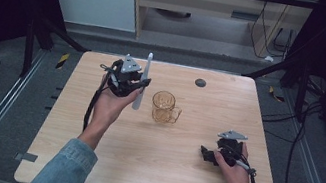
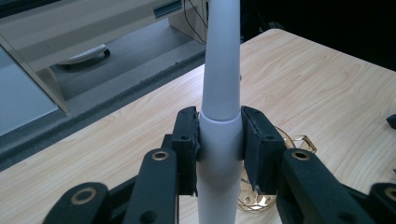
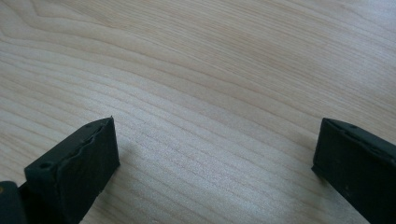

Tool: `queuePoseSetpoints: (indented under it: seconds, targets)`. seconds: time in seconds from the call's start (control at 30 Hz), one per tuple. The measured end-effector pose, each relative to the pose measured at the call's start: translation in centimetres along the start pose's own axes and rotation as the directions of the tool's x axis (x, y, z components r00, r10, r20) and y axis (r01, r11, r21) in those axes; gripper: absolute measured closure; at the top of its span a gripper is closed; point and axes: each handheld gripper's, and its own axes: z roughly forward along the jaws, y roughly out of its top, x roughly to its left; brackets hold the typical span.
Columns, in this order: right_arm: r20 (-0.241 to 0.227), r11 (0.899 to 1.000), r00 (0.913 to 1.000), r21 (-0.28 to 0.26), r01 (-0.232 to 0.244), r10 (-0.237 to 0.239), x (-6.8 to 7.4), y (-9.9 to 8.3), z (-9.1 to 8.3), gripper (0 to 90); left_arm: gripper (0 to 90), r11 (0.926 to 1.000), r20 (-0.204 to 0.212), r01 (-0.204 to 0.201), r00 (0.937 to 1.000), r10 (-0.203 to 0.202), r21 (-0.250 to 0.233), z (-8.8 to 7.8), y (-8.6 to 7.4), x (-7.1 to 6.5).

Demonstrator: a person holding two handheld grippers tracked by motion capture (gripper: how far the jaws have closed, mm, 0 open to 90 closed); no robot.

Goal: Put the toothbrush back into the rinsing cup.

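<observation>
A long white tapered handle, like an electric toothbrush body (image 1: 143, 82), stands nearly upright above the table. My left gripper (image 1: 138, 83) is shut on it. Seen from the left gripper view, both black pads clamp the white handle (image 2: 220, 93) at its thick lower section. A clear amber glass mug (image 1: 165, 107) sits on the table just right of the handle, and its rim (image 2: 299, 141) peeks out behind the jaws. My right gripper (image 1: 204, 153) rests low at the table's right front. Its jaws (image 3: 215, 163) stand wide apart over bare wood with nothing between them.
The light wooden table (image 1: 196, 178) has a small dark round disc (image 1: 200, 83) near its far edge. Beyond the table lie grey floor, a cabinet and loose cables. Metal rails run along both sides of the table.
</observation>
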Motion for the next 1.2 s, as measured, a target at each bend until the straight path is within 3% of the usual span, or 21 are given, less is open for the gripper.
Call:
queuePoseSetpoints:
  seconds: [0.83,1.2]
  targets:
    - [0.000,1.000,1.0000,0.000,0.002,-0.002,0.0,0.0,0.0,0.3,67.8,0.9987,0.020,-0.029,0.9994,0.030,-0.041,1.1,4.3,-1.0]
    - [-0.001,1.000,1.0000,0.000,0.000,0.000,0.0,0.0,0.0,0.3,67.8,0.9987,0.042,-0.030,0.9986,0.031,-0.042,2.3,5.0,-1.7]
